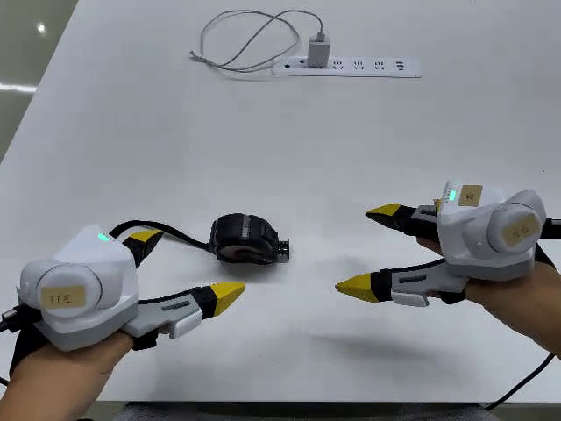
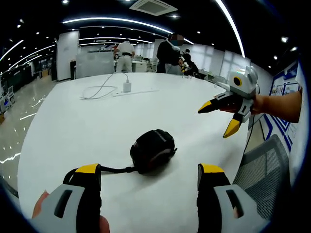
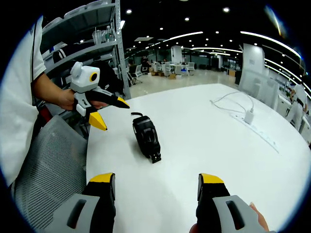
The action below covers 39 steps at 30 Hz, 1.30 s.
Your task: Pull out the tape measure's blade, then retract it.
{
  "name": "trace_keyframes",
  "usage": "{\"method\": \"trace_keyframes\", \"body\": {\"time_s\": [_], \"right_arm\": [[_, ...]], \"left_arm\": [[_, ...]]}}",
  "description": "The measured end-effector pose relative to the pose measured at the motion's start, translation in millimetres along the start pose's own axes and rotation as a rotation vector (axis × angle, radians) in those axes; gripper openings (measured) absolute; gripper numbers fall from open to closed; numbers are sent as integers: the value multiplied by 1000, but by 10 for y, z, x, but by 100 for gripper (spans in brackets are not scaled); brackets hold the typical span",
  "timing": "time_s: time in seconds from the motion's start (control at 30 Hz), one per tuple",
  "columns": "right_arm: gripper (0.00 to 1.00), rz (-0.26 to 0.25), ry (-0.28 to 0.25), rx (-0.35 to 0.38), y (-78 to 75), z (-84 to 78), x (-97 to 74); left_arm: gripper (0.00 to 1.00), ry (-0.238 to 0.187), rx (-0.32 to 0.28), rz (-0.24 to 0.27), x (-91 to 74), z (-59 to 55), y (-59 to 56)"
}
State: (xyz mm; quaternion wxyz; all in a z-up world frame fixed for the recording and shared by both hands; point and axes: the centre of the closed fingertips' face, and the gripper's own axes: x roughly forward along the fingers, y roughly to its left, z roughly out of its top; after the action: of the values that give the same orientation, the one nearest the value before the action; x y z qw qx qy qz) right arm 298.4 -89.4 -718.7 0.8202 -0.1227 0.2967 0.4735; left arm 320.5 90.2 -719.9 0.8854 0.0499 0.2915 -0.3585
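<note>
A black tape measure [image 1: 244, 239] lies on the white table [image 1: 289, 140] with a black wrist strap [image 1: 166, 231] trailing to its left. Its blade is not pulled out. My left gripper [image 1: 188, 267] is open just left of it, jaws to either side of the strap. In the left gripper view the tape measure [image 2: 153, 150] sits just ahead of my open left gripper [image 2: 150, 174]. My right gripper [image 1: 372, 249] is open, a short way right of the tape measure. The right gripper view has the tape measure [image 3: 147, 137] ahead of that gripper [image 3: 158, 182], apart from it.
A white power strip [image 1: 346, 66] with a plugged-in charger [image 1: 318, 51] and a looped white cable [image 1: 250, 39] lies at the table's far side. A grey mesh chair [image 3: 46, 165] stands at the near edge. People stand in the background [image 2: 125, 54].
</note>
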Motion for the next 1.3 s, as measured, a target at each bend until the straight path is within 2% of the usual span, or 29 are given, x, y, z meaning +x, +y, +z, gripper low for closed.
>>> {"method": "trace_keyframes", "body": {"time_s": [0.17, 0.4, 0.77, 1.1, 1.3], "right_arm": [[69, -9, 6, 0, -10, -59, -93], [72, -32, -11, 18, 0, -62, -227], [80, -61, -1, 31, 37, -164, -393], [86, -88, 18, 41, 72, -303, -534], [91, -98, 24, 47, 112, -370, -589]], "left_arm": [[81, -3, 27, -28, -77, -17, -25], [83, 4, 52, -40, -188, -54, 3], [87, 11, 89, -62, -311, -106, 23], [92, 46, 122, -80, -497, -224, 80], [94, 50, 137, -78, -565, -237, 110]]}}
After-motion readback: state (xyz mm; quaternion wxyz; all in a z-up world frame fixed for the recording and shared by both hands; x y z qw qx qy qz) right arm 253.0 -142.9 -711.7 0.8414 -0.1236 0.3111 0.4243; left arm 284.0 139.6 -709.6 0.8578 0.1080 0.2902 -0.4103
